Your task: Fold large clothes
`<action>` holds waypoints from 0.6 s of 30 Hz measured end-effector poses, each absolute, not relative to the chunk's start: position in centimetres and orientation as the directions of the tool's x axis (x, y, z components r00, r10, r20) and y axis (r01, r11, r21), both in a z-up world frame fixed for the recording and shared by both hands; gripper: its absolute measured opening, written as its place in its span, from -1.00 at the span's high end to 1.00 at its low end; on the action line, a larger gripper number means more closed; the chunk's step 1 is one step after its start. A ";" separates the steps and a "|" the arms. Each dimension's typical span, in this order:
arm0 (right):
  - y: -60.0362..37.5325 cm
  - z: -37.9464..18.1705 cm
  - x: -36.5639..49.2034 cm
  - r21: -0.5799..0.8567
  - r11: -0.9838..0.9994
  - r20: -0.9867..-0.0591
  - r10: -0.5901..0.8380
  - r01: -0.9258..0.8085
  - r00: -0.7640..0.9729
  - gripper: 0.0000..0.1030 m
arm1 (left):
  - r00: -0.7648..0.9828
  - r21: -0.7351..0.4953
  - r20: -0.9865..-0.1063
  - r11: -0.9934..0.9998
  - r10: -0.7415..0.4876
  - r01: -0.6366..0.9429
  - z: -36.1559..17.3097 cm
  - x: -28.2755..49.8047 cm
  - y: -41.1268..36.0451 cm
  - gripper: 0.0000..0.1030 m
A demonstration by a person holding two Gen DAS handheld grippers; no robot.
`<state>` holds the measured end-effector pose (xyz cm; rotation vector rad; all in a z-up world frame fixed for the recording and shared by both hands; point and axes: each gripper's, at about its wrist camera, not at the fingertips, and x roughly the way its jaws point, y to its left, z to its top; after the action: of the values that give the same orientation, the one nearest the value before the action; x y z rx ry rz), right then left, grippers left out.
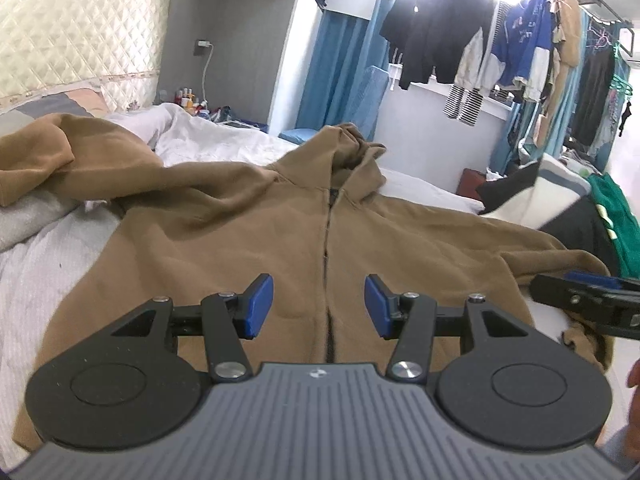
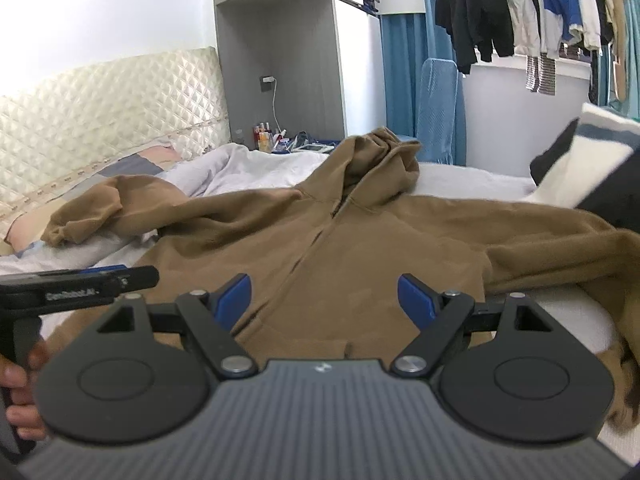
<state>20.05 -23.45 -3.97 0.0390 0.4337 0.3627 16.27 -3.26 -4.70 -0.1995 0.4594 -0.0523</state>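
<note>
A brown zip hoodie (image 1: 248,240) lies face up on the bed (image 1: 36,264), front flat, zip closed and running up the middle to the hood (image 1: 352,152), which is bunched up at the far end. One sleeve (image 1: 52,160) is thrown out toward the quilted headboard (image 1: 76,32), lying crumpled over a grey blanket; the other sleeve (image 2: 560,240) stretches out the opposite way toward a pile of dark, white and green clothes (image 1: 576,204) at the bed edge. Left gripper (image 1: 319,306) hangs just above the lower front of the hoodie, over the zip line, jaws about half apart, nothing between the blue pads (image 1: 256,304), no cloth pinched. Right gripper (image 2: 324,304) hangs over the lower front too, beside the zip, jaws spread wide, also empty, pads clear of the fabric. The two tools sit side by side near the hem: the right one shows at the edge of the left view, and the left one, with a hand (image 2: 20,384) on its grip, shows at the edge of the right view. Whether either touches the fabric underneath, cannot tell. Behind the bed: a grey wardrobe (image 2: 280,40), a nightstand with small bottles (image 2: 266,134), blue curtains (image 1: 340,64), and clothes on a rack (image 1: 500,40) by the window.
</note>
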 end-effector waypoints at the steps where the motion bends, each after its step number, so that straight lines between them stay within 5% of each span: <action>1: -23.7 -4.2 19.9 0.117 0.936 -0.402 0.350 -0.331 0.846 -0.59 | 0.895 -0.201 -0.435 0.980 -0.096 0.008 -4.6 16.0 -3.7 -0.10; 8: -25.3 -4.6 19.3 0.149 0.943 -0.407 0.332 -0.296 0.851 -0.59 | 0.892 -0.225 -0.432 0.974 -0.131 0.034 -4.5 15.1 -5.3 -0.10; 18: -33.4 -4.3 23.7 0.282 0.959 -0.446 0.160 -0.031 0.880 -0.59 | 0.850 -0.220 -0.506 0.975 -0.148 0.038 -6.8 17.4 -5.2 -0.10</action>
<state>23.72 -33.38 -4.32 0.2726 0.4852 0.1009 17.39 -5.18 -6.81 -0.2061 0.5475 -0.0984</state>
